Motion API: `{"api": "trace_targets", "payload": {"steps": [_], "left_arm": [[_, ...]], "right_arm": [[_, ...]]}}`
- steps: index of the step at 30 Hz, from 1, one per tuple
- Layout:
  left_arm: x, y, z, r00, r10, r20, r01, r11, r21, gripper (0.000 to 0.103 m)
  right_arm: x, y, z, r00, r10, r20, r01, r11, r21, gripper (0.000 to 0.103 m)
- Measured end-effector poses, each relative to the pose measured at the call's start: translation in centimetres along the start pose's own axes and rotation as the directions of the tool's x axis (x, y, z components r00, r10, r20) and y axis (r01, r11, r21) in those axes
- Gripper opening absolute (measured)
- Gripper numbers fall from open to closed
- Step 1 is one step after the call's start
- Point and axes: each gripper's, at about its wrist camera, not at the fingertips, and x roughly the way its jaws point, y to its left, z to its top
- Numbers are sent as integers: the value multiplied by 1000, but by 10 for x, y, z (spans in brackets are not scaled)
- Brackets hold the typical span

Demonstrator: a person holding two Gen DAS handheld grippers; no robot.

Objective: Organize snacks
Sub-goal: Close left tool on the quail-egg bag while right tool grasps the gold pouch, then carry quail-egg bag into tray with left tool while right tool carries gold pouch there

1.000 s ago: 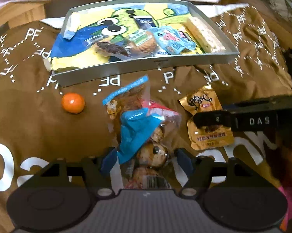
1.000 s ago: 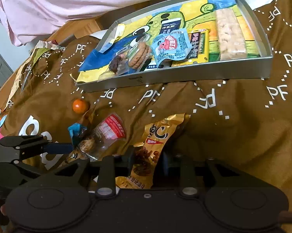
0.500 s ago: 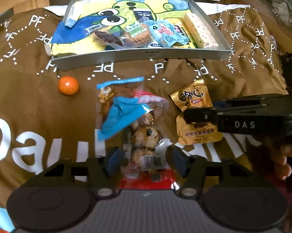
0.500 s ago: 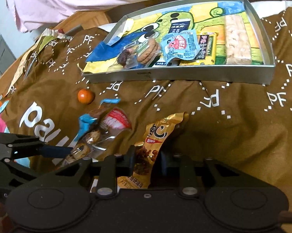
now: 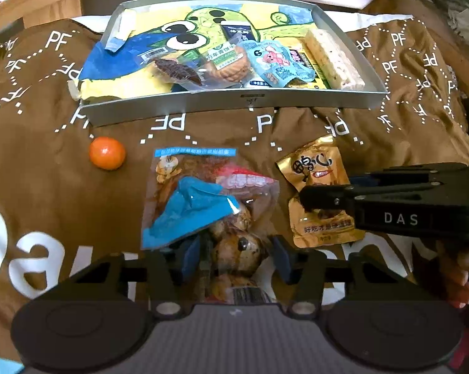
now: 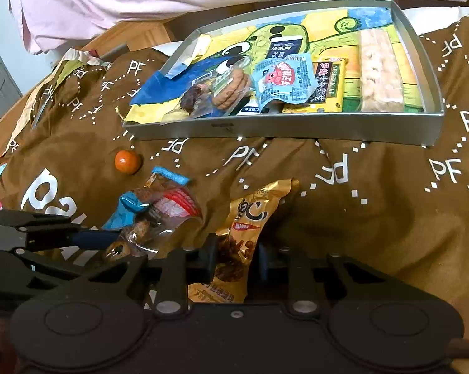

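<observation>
Left claw: my left claw (image 5: pixel 234 257) sits over the near end of the clear packet of brown glazed eggs with a blue and red top (image 5: pixel 209 205); its jaws are closing with the packet between them, and I cannot see the blue pads pressing on it yet.
Right claw: my right claw (image 6: pixel 234 257) is clamped on the lower half of the gold foil snack pouch (image 6: pixel 240 249), which stands up from the cloth between the fingers.
Cloth: both packets lie on a brown cloth printed with white "PF" letters and dotted lines (image 6: pixel 374 218), in front of the tin.
Tin: one shallow grey metal tray lined with a green cartoon drawing (image 5: pixel 203 106) stands beyond the packets, well apart from both claws.
Count in tin: I make out about six wrapped snacks, among them one pale puffed-rice bar (image 5: pixel 334 59) at the right side and one light blue pouch (image 5: pixel 275 64).
Loose: one small orange ball (image 5: pixel 107 152) lies on the cloth, near the tin's left front corner.
Hard to read: the snacks in the tin overlap, so my count is unsure; the egg packet's near end is hidden under my left claw's body.
</observation>
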Motion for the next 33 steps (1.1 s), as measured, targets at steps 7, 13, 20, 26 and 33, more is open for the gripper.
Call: {"api": "trace_targets", "payload": {"steps": [7, 13, 20, 26, 33], "left_arm": [[-19, -10, -17, 1000, 17, -25, -19, 998, -58, 51], [-39, -27, -41, 1000, 7, -14, -8, 995, -96, 50], [-66, -39, -64, 1000, -15, 12, 16, 990, -140, 50], [-87, -38, -79, 997, -55, 57, 66, 976, -209, 50], [-105, -33, -100, 989, -108, 102, 130, 961, -245, 50]], "right_arm": [[-36, 4, -19, 999, -50, -6, 50, 998, -43, 25], [-77, 1, -44, 997, -74, 17, 74, 997, 9, 23], [-116, 10, -73, 995, -89, 50, 87, 996, 37, 22], [-138, 19, -84, 993, -69, 93, 65, 996, 54, 20], [-153, 26, -91, 991, -53, 123, 47, 997, 56, 15]]}}
